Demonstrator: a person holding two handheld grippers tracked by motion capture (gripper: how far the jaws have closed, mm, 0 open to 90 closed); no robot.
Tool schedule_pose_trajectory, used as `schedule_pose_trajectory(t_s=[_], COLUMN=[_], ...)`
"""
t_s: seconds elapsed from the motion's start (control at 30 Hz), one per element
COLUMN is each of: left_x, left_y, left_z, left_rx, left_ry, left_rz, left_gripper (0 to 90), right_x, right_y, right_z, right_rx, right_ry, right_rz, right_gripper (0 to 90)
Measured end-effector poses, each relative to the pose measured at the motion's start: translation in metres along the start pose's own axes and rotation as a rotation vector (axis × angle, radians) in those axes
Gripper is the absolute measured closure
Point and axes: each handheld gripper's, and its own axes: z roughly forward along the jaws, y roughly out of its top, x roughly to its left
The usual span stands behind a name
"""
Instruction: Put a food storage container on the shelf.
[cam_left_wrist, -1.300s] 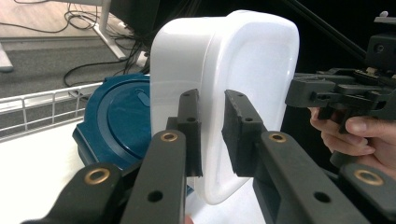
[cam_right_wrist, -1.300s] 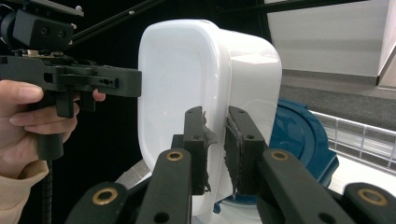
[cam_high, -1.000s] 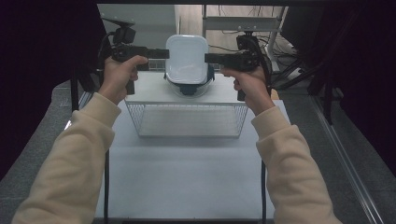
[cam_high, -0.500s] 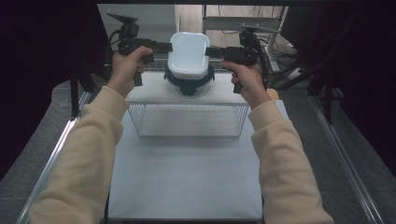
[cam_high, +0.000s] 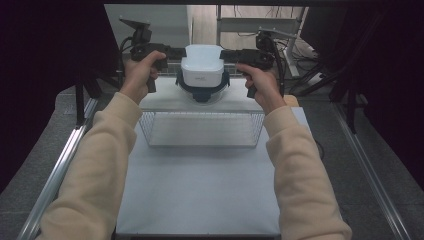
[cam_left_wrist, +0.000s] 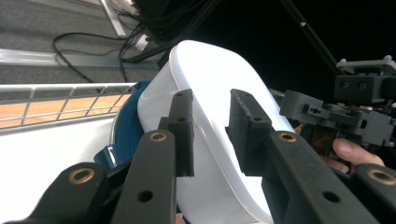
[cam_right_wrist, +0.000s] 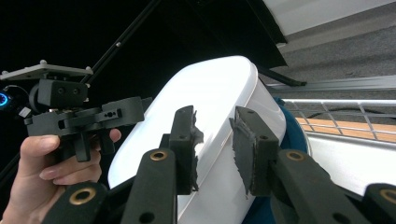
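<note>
above the wire basket (cam_high: 202, 129) on the counter (cam_high: 200, 195), the white-lidded container (cam_high: 202, 71) sits between both grippers. the left gripper (cam_left_wrist: 210, 123) and right gripper (cam_right_wrist: 215, 140) each press against its lid from opposite sides, jaws narrowly parted with a gap between them.

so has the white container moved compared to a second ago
Yes. In the high view the white container, held between the left gripper and right gripper, has shifted toward the far side, away from the wire basket; up or farther back cannot be told.
</note>
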Motion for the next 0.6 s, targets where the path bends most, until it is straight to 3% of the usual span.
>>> schedule_pose_trajectory(t_s=[0.17,0.3,0.4,0.47,0.53,0.6], left_x=[-0.001,-0.007,-0.012,-0.016,-0.016,-0.019], left_y=[-0.001,-0.003,-0.010,-0.022,-0.034,-0.052], left_z=[-0.001,-0.012,-0.027,-0.039,-0.048,-0.059], left_rx=[-0.008,-0.049,-0.068,-0.081,-0.087,-0.071], left_ry=[0.002,0.023,0.042,0.055,0.049,0.089], left_rz=[0.012,0.060,0.126,0.181,0.215,0.295], left_gripper=[69.1,43.6,32.8,30.3,29.1,28.0], right_x=[0.001,0.005,0.012,0.016,0.017,0.018], right_y=[0.000,-0.002,-0.005,-0.011,-0.018,-0.028], right_z=[-0.001,-0.008,-0.024,-0.038,-0.052,-0.065], right_rx=[0.003,-0.041,-0.063,-0.068,-0.073,-0.063], right_ry=[0.000,-0.027,-0.063,-0.079,-0.075,-0.093], right_rz=[-0.005,-0.065,-0.156,-0.220,-0.250,-0.285], right_gripper=[65.8,40.3,33.9,31.9,31.6,31.0])
